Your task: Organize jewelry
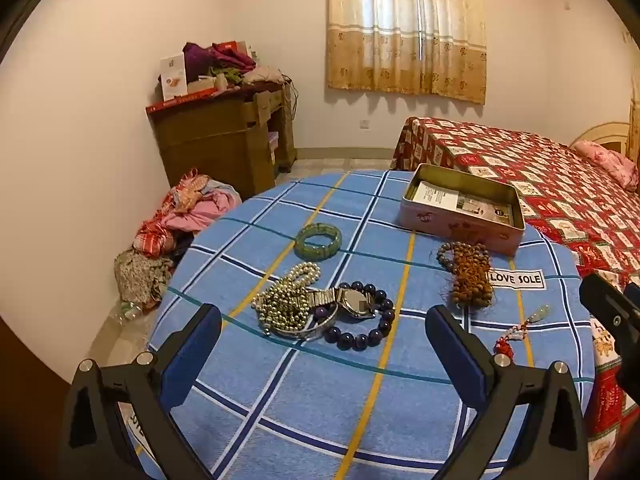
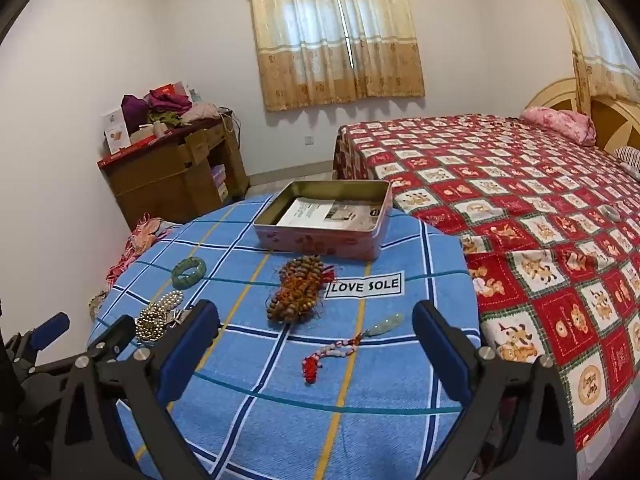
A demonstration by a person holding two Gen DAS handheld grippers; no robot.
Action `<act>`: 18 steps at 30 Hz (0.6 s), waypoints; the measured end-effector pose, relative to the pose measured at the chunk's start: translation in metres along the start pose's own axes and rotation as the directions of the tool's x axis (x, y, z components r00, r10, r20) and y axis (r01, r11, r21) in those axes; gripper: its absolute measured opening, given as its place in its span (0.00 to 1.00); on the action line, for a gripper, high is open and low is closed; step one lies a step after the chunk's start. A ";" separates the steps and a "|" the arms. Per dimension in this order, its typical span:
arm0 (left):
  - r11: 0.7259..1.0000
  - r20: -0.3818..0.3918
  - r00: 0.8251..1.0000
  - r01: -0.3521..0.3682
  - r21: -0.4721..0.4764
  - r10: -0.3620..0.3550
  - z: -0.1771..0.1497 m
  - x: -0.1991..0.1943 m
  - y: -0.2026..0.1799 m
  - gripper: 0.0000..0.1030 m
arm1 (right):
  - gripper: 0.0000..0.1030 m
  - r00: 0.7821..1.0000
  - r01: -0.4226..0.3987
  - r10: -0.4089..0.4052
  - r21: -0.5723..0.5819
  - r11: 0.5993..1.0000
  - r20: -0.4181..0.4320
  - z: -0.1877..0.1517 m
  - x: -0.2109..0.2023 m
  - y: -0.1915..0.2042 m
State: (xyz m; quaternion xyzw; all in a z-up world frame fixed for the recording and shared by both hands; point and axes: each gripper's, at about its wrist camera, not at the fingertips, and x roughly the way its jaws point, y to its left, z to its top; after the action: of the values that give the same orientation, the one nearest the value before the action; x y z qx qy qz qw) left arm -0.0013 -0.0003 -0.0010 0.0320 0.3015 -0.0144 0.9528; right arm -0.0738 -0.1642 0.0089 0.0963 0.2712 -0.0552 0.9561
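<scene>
Bedroom, blue plaid tablecloth (image 1: 304, 400), jewelry all loose on it, tin box (image 2: 320, 236) at the far edge. My left gripper (image 1: 322, 344) and right gripper (image 2: 316, 344) both spread wide, holding nothing. Looks like step 1: I'd drop onto the red-tasselled pendant (image 2: 344, 350) next.

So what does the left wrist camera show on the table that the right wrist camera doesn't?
Only the left wrist view shows the watch and the dark bead bracelet beside it; in the right wrist view that gripper's own finger covers them. Only the right wrist view shows a pale ring-shaped thing on the bed. Both show the open tin, green bangle, brown bead bundle, red-tasselled pendant and pearl pile.
</scene>
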 end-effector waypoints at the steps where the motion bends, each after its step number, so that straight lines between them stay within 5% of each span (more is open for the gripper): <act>1: 0.999 -0.026 0.999 0.043 -0.015 -0.044 0.000 0.003 0.002 0.99 | 0.97 1.000 0.001 -0.001 0.001 1.000 -0.001 0.000 0.002 -0.001; 18: 0.992 0.086 0.989 0.124 -0.030 -0.121 0.006 -0.021 0.008 0.99 | 0.97 0.995 0.035 -0.031 -0.038 0.999 0.096 0.008 -0.011 0.003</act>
State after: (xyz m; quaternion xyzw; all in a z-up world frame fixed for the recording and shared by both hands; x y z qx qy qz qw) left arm -0.0147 0.0077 0.0162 -0.0038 0.2628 -0.0689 0.9624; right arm -0.0785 -0.1625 0.0214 0.0701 0.2277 -0.0701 0.9687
